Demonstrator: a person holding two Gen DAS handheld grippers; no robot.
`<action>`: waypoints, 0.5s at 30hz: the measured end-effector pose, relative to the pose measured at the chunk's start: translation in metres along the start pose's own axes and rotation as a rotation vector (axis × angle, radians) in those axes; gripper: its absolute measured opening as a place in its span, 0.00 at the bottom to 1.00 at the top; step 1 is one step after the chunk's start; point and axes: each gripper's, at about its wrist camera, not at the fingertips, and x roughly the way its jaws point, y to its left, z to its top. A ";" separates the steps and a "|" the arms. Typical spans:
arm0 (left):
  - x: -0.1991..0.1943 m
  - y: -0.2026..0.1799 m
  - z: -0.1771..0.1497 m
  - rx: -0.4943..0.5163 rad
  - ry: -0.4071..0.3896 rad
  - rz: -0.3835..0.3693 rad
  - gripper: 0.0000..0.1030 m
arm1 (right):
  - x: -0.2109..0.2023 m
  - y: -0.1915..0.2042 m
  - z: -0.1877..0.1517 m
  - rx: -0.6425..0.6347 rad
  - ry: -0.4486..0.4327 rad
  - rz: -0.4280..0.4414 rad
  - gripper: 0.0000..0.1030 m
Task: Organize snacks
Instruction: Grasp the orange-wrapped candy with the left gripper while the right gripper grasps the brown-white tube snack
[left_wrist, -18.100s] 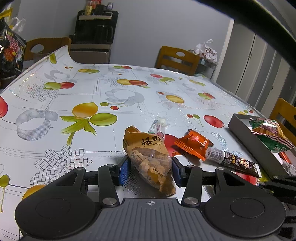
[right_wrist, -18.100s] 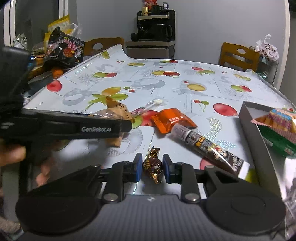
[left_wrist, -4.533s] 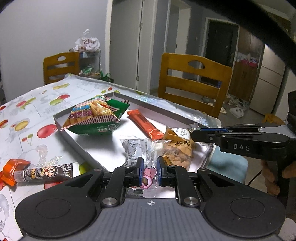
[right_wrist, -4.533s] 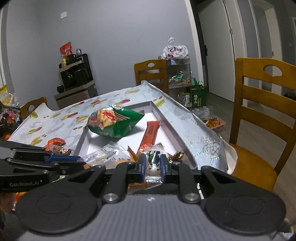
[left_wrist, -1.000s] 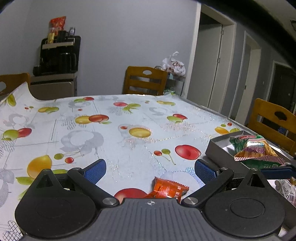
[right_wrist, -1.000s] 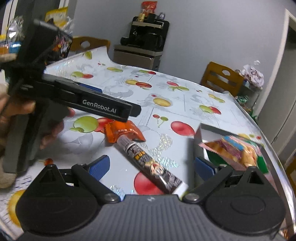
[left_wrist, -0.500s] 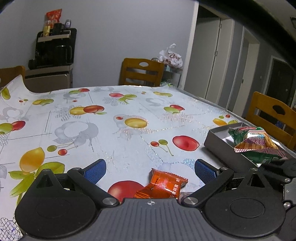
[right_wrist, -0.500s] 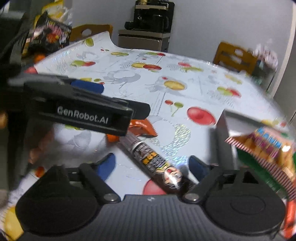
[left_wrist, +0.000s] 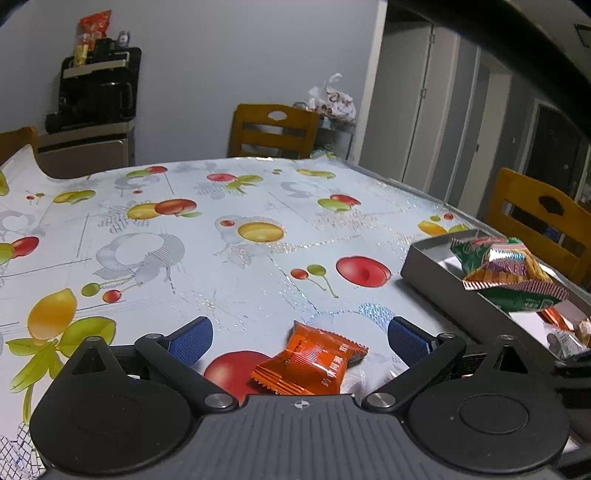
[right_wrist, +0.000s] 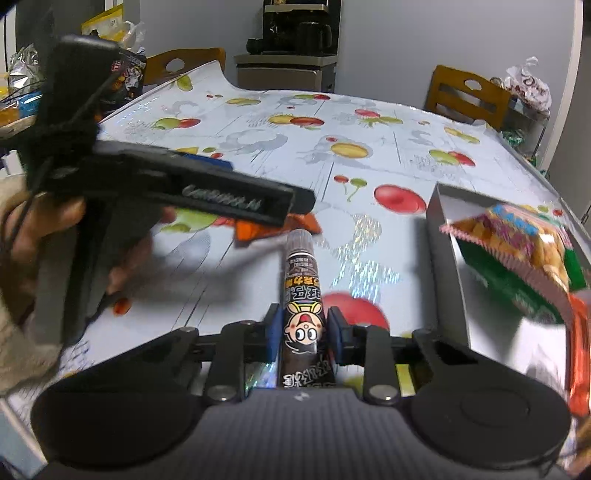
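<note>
**Last two snacks on the bench, one already between closing jaws**

Most of the sorting looks done. The grey tray (left_wrist: 436, 273) at the bench's right edge already holds a green cracker bag (left_wrist: 511, 275) and a few small packets beyond it. Two snacks are left outside the tray: an orange wrapped snack (left_wrist: 314, 363) and a dark sausage stick with a cartoon face (right_wrist: 303, 295), both lying on the fruit-print tablecloth (left_wrist: 229, 266) just left of the tray.

The right gripper (right_wrist: 302, 334) has its jaws drawn in on either side of the sausage stick, the blue pads right against the wrapper; they have just been closing and appear to pinch it near the cartoon face, though the stick seems not yet lifted off the bench. The left gripper (left_wrist: 299, 336) hovers low over the orange wrapped snack with its jaws spread wide, the packet lying between them and untouched. In the right wrist view the same left gripper (right_wrist: 207, 192), in a person's hand (right_wrist: 44, 229), covers most of that orange packet.

Compared with a second ago, the right jaws stood wide then, with the sausage stick lying slantwise left of the tray; now it runs straight between them. The orange packet has come closer in under the left gripper, left of the tray as before. What remains, by my reading, is carrying both into the tray
</note>
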 end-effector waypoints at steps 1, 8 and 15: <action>0.002 -0.001 0.000 0.008 0.012 -0.003 0.99 | -0.004 0.001 -0.003 0.002 0.004 0.007 0.26; 0.014 -0.007 -0.002 0.040 0.095 -0.020 0.81 | -0.016 0.013 -0.014 -0.016 0.007 0.019 0.28; 0.012 -0.008 -0.004 0.046 0.095 -0.010 0.73 | -0.011 0.019 -0.010 -0.029 -0.001 0.016 0.58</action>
